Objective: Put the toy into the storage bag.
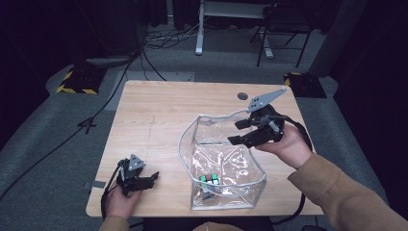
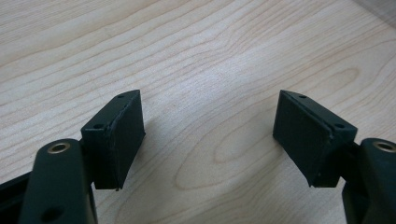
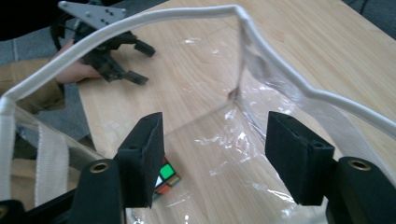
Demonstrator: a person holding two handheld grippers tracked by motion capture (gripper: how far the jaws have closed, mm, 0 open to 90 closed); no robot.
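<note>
A clear plastic bag [image 1: 226, 161] with a white rim [image 3: 140, 23] stands open on the wooden table [image 1: 159, 110]. A small colourful cube [image 1: 210, 180] lies on its bottom near the front; the same cube [image 3: 166, 177] peeks out beside a jaw in the right gripper view. My right gripper [image 1: 240, 132] hovers open over the bag's mouth at the right, nothing between its jaws. My left gripper [image 1: 154, 177] rests open low over the table's front left corner, left of the bag, with bare wood between its pads [image 2: 123, 135]. The left gripper [image 3: 135, 63] also shows beyond the bag in the right gripper view.
The table has a round cable hole [image 1: 242, 96] at its back right. Bare wood spreads behind and to the left of the bag. Beyond the table are cables on the grey floor, a chair [image 1: 281, 26] and a desk leg [image 1: 199, 29].
</note>
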